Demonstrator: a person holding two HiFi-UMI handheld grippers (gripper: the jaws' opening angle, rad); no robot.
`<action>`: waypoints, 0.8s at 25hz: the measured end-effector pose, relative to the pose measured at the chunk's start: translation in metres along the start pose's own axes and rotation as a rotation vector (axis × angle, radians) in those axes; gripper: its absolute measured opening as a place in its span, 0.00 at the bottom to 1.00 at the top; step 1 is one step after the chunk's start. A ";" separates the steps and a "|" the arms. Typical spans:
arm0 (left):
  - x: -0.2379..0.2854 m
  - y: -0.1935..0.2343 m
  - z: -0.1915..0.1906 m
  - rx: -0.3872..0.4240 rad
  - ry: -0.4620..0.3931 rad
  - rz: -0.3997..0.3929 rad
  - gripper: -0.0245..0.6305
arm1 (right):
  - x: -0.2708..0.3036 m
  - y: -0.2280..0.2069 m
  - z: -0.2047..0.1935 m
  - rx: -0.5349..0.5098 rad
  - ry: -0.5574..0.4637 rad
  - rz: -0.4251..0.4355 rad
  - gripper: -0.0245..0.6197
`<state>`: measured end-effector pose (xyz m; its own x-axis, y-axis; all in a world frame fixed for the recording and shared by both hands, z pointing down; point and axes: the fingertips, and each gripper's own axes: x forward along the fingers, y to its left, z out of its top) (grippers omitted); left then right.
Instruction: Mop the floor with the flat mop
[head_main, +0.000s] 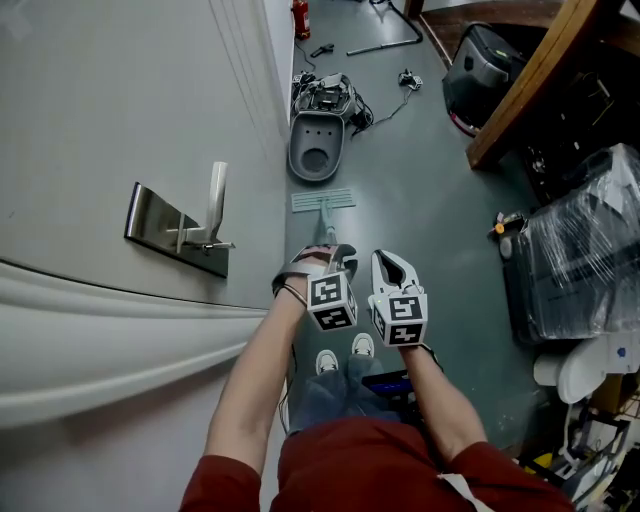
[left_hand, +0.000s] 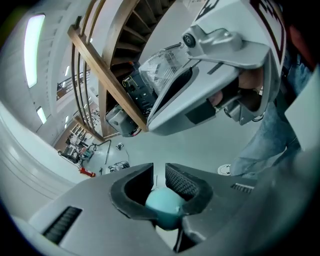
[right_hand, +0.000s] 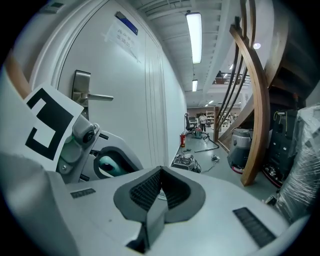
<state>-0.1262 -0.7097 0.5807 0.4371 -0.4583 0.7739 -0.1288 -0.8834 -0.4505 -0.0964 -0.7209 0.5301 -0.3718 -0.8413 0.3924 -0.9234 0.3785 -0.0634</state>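
Mop work first: the flat mop (head_main: 323, 200) lies with its pale teal pad flat on the grey-green floor (head_main: 420, 190), just above the middle of the head view. Its pole (head_main: 326, 229) runs from the pad down the frame to the left hand-held gripper (head_main: 330, 252).

In the left gripper view we see that hand-held gripper (left_hand: 159, 172) clamped on the pole's rounded teal end (left_hand: 165, 205), which sits wedged between the two dark ribbed pads (left_hand: 182, 182). The right hand-held gripper (head_main: 393, 262) hovers just beside the left one, to its right in the head view. In its own view its jaws (right_hand: 160, 175) meet with nothing between them. The same view shows the left hand-held gripper (right_hand: 75, 145) at the left edge, with the teal pole end (right_hand: 107, 165) showing in it.

Below the grippers we see a pair of white shoes (head_main: 340, 355) on the floor. Just above the mop pad stands a grey plastic bucket (head_main: 316, 150) against the wall. A grey door (head_main: 110, 120) with a metal lever handle (head_main: 205, 225) fills the left side. A red fire extinguisher (head_main: 301, 18) stands at the top edge, and a wooden beam (head_main: 535, 80) slants across the upper right.
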 end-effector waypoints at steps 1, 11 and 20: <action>0.000 0.001 0.001 -0.002 0.002 0.002 0.14 | 0.000 -0.001 0.002 0.000 -0.002 0.002 0.06; 0.018 0.002 0.015 0.018 0.035 0.007 0.13 | 0.002 -0.029 -0.003 0.007 -0.009 0.013 0.06; 0.030 -0.001 0.030 0.011 0.074 0.016 0.13 | 0.000 -0.052 -0.007 0.021 -0.014 0.049 0.06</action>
<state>-0.0863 -0.7195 0.5914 0.3683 -0.4787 0.7970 -0.1256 -0.8750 -0.4675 -0.0473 -0.7374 0.5401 -0.4175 -0.8275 0.3754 -0.9060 0.4110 -0.1015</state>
